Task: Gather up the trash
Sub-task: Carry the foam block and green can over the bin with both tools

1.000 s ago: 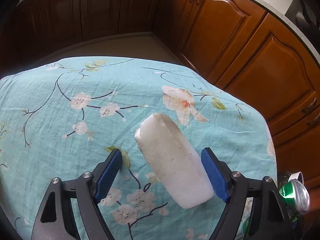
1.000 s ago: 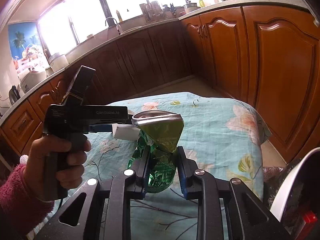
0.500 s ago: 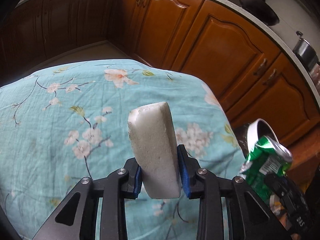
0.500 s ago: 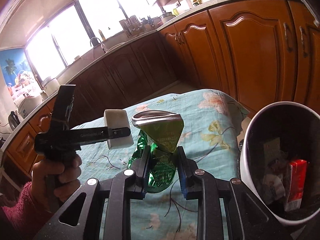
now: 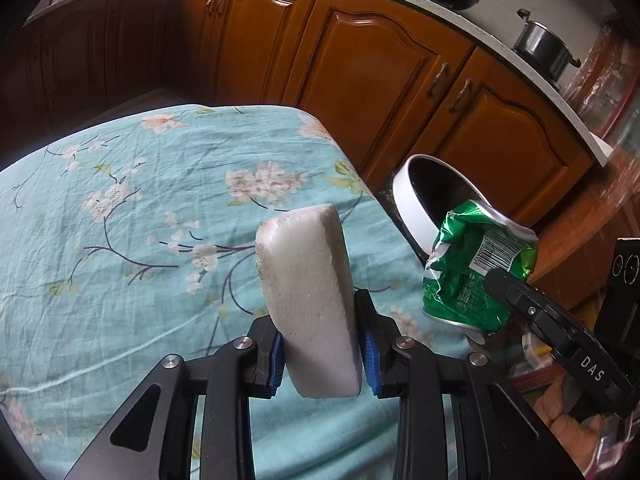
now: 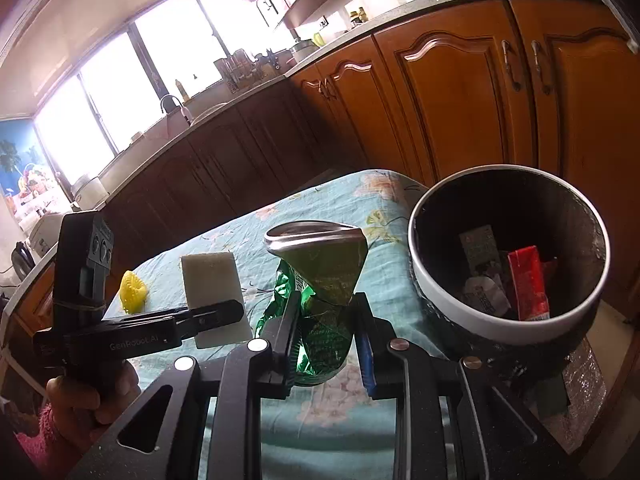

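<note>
My left gripper [image 5: 320, 344] is shut on a white foam block [image 5: 308, 296] and holds it upright above the floral tablecloth [image 5: 120, 240]. The block also shows in the right wrist view [image 6: 210, 284]. My right gripper [image 6: 326, 340] is shut on a crushed green can [image 6: 320, 304], held above the table's right edge, just left of the bin. The can also shows in the left wrist view [image 5: 476, 268]. A white-rimmed trash bin [image 6: 448, 308] stands beside the table, with a red carton [image 6: 528, 284] and paper scraps inside. Its rim shows in the left wrist view [image 5: 404, 208].
A yellow plastic piece [image 6: 132, 292] lies on the tablecloth at the far left. Wooden kitchen cabinets [image 5: 380, 72] run behind the table and the bin. A pot [image 5: 540, 46] and a pan sit on the counter above.
The left gripper closed on the foam block and lifted it, turning right towards the bin. The right gripper carried the can closer to the bin, which now shows fully.
</note>
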Tool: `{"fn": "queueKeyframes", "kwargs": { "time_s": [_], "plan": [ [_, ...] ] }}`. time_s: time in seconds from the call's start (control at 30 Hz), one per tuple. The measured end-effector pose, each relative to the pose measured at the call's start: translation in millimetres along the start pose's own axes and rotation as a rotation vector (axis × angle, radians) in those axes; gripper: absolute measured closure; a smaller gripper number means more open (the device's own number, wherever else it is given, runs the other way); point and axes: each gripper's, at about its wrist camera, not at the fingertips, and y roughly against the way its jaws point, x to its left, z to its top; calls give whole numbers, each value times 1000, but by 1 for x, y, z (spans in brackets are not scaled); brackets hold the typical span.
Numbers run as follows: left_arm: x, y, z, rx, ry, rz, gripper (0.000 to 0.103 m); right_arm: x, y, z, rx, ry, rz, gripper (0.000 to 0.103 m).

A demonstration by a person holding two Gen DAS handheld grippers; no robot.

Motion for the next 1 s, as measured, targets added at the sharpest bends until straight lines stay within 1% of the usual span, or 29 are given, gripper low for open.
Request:
{"fn": "queueKeyframes", "kwargs": {
  "time_s": [0.37,0.57,1.0],
  "plan": [
    [-57,7,-10,4,-125,25,73,-31,36,-10,-48,-49,-62,78],
    [-76,6,-10,1,-168,37,73,-47,51,-7,-77,-70,-87,78],
    [-105,-9,2,6,-223,32,73,-72,66,-4,-113,-99,-126,78]
  ]
}}
